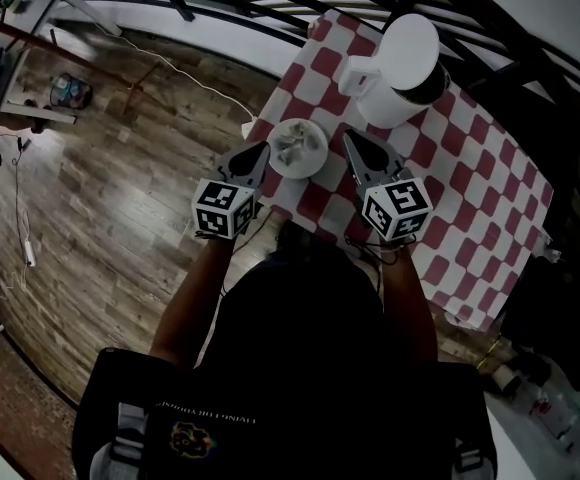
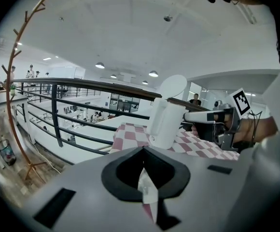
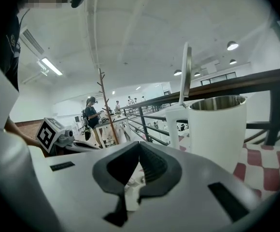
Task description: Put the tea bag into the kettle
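A white kettle (image 1: 388, 100) stands on the checkered table with its lid (image 3: 185, 74) hinged upright, so the steel inside shows. Nearer me, a small white plate (image 1: 316, 134) holds crumpled white tea bags (image 1: 292, 146). My left gripper (image 1: 262, 149) is shut with its tip at the plate's left edge. My right gripper (image 1: 350, 139) is shut just right of the plate, short of the kettle. In the left gripper view the shut left gripper (image 2: 143, 149) points toward the kettle (image 2: 165, 122). In the right gripper view the right gripper (image 3: 139, 144) has nothing between its pads, and the kettle (image 3: 217, 129) stands close at the right.
The red-and-white cloth (image 1: 475, 183) covers a table set against a dark railing (image 1: 270, 3). Wooden floor (image 1: 110, 198) lies to the left, with a cable and a coat stand (image 2: 21, 105). People stand far off in the hall.
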`<action>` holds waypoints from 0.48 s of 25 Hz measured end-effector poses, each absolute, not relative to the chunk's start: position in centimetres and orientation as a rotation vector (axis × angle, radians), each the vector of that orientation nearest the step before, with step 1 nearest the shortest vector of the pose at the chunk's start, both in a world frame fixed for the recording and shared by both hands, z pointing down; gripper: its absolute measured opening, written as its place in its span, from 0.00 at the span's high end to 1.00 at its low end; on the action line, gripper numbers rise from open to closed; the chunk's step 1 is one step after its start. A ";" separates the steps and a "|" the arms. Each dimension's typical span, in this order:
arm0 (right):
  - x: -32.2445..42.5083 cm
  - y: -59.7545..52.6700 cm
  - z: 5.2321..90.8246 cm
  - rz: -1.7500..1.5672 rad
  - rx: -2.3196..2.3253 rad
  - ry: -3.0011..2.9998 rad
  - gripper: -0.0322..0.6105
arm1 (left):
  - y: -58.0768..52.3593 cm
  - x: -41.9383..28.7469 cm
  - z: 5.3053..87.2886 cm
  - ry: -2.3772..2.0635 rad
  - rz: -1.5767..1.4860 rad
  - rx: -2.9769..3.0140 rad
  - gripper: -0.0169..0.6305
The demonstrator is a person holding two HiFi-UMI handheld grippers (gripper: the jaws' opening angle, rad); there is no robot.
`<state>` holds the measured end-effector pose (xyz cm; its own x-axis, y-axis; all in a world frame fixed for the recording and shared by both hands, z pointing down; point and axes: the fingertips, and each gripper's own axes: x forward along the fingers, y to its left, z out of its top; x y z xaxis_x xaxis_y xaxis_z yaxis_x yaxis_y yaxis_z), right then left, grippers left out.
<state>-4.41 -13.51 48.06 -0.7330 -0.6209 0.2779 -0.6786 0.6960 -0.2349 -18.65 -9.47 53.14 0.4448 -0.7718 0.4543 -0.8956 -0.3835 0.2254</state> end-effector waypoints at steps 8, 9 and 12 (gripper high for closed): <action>-4.8 -12.8 49.5 0.532 1.018 -2.723 0.93 | -8.8 -18.3 54.7 -1.384 0.456 2.249 0.97; -4.9 -12.7 49.6 0.536 1.013 -2.723 0.93 | -8.8 -18.3 54.7 -1.387 0.458 2.245 0.97; -5.2 -12.4 50.0 0.544 0.994 -2.720 0.93 | -8.6 -18.1 55.1 -1.375 0.460 2.233 0.97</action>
